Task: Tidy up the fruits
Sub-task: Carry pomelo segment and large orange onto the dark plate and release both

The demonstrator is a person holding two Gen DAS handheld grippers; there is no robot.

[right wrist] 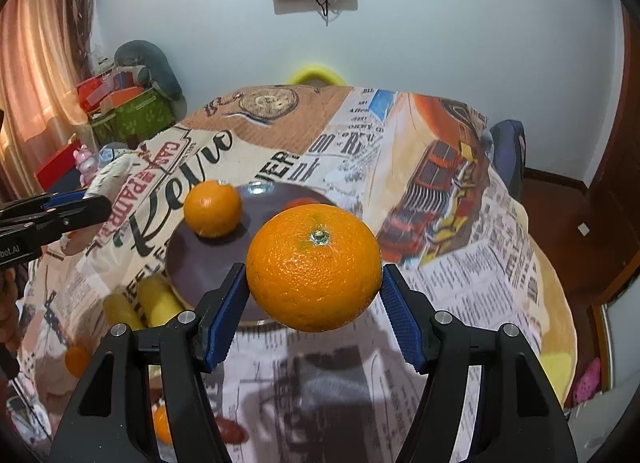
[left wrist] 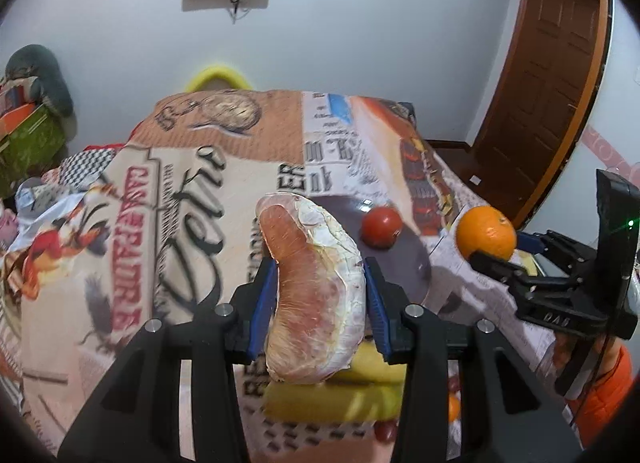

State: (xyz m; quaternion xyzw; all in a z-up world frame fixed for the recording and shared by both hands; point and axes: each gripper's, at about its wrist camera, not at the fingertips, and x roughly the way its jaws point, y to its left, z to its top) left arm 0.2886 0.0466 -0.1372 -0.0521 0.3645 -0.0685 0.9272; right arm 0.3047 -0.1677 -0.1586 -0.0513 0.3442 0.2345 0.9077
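Nearest to you, your left gripper (left wrist: 320, 299) is clamped part-way on a peeled pomelo wedge (left wrist: 314, 295), its blue pads pressing both sides, and the wedge hangs clear of the table. Your right gripper (right wrist: 314, 303) stands about half open around an orange (right wrist: 314, 267), which fills the gap between the pads and is also lifted off the cloth. So you have two fruits in the air and neither is placed yet.

Below and just beside the grippers, loose fruit still lies on the tablecloth (right wrist: 460, 283): bananas (right wrist: 154, 303) near the plate's near edge, a small orange fruit (right wrist: 76, 361) further left, and a dark reddish piece (right wrist: 232, 433) at the bottom that is too blurred to name.

Further out sits the dark plate (right wrist: 208, 263), the only container in sight. On it rest a second orange (right wrist: 212, 209) at its left side and a red round fruit (left wrist: 382, 227), perhaps a tomato, toward the back.

By my reading you are roughly midway: two pieces are on the plate, two are in hand, and several are left on the cloth.
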